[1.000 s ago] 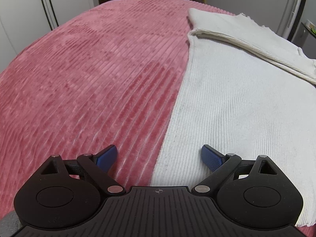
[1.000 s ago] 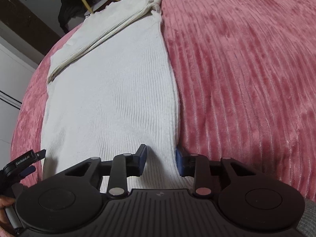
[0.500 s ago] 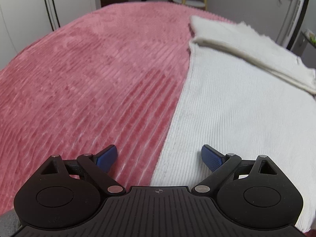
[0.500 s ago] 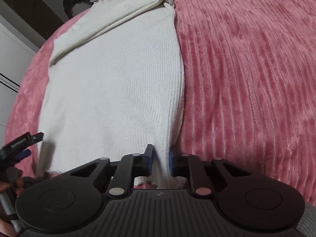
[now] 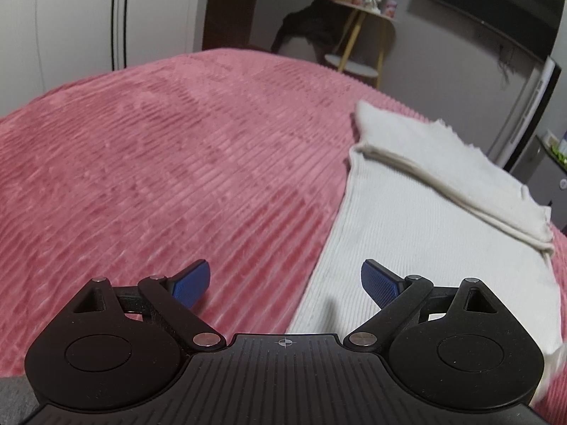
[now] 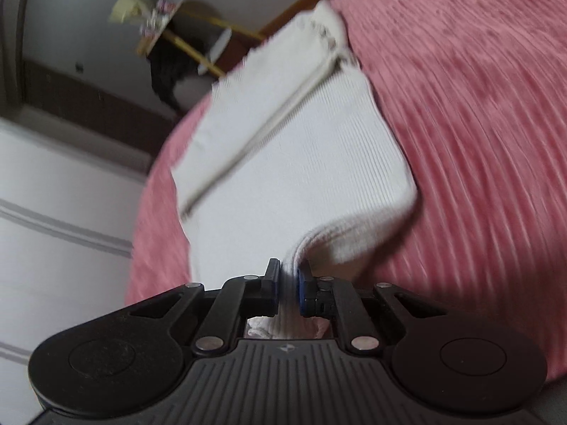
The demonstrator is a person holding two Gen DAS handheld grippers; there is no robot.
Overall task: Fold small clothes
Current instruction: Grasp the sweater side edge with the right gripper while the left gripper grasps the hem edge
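A white ribbed knit garment (image 5: 418,219) lies on the pink ribbed bedspread (image 5: 170,163), its far part folded over in a thick band (image 5: 443,163). My left gripper (image 5: 285,279) is open above the garment's left edge, with nothing between its blue pads (image 5: 191,281). In the right wrist view the same garment (image 6: 294,163) is lifted at its near hem. My right gripper (image 6: 287,285) is shut on that hem, and the cloth rises in a pinched ridge from the pads.
Beyond the bed stand a small round table with yellow legs (image 5: 361,46) carrying dark clothing, white wardrobe doors (image 5: 71,17) at the left, and a white appliance (image 5: 524,117) at the right. The pink bedspread (image 6: 478,141) spreads wide on either side of the garment.
My right gripper closed on the garment's near hem and lifted it, tilting upward. The left gripper stayed open and tilted up, bringing more of the room into view.
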